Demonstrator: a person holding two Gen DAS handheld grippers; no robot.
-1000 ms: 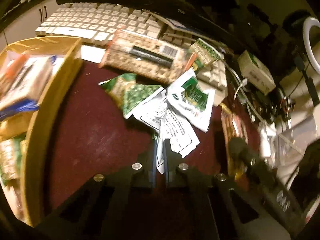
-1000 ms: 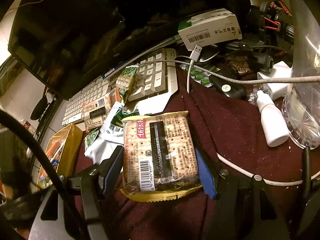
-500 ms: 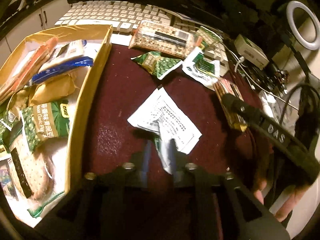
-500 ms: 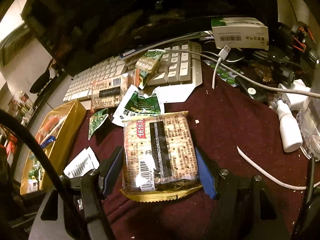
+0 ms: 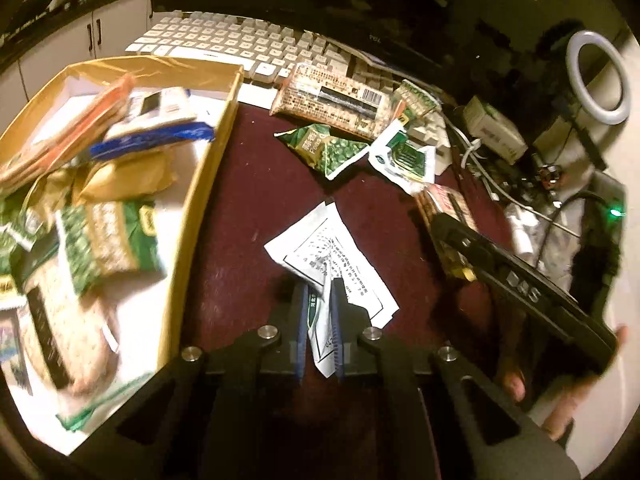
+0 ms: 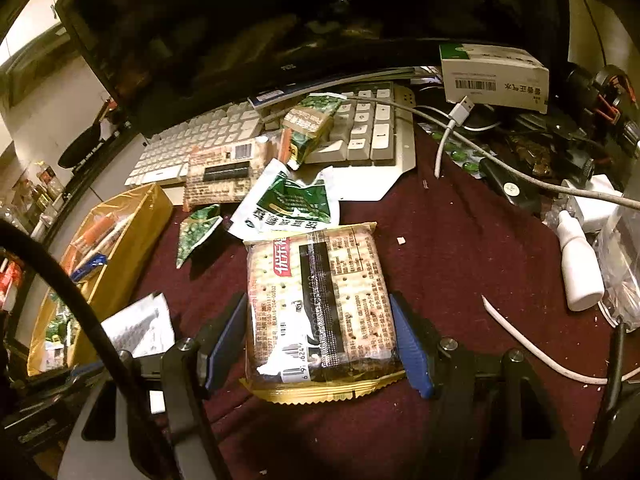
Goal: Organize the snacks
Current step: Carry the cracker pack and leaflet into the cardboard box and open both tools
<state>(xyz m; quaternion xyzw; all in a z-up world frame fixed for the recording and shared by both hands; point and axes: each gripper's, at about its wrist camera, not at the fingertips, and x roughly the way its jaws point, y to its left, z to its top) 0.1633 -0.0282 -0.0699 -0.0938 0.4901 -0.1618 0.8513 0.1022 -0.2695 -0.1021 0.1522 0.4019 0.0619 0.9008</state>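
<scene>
Left gripper (image 5: 320, 312) is closing, its jaws pinching the near end of a white sachet (image 5: 332, 268) that fans out ahead. Right gripper (image 6: 320, 332) is spread wide, hugging a cracker pack (image 6: 320, 304) edge to edge.

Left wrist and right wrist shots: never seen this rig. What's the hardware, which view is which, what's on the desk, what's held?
No robot: a person carries a handheld two-finger gripper in each hand, each with a fisheye camera looking along its fingers. In the left wrist view, the left gripper is closing on a white printed sachet beside a yellow box of snacks. In the right wrist view, the right gripper holds a cracker pack between wide jaws. On the maroon cloth: green pea packets, a keyboard, cables.
</scene>
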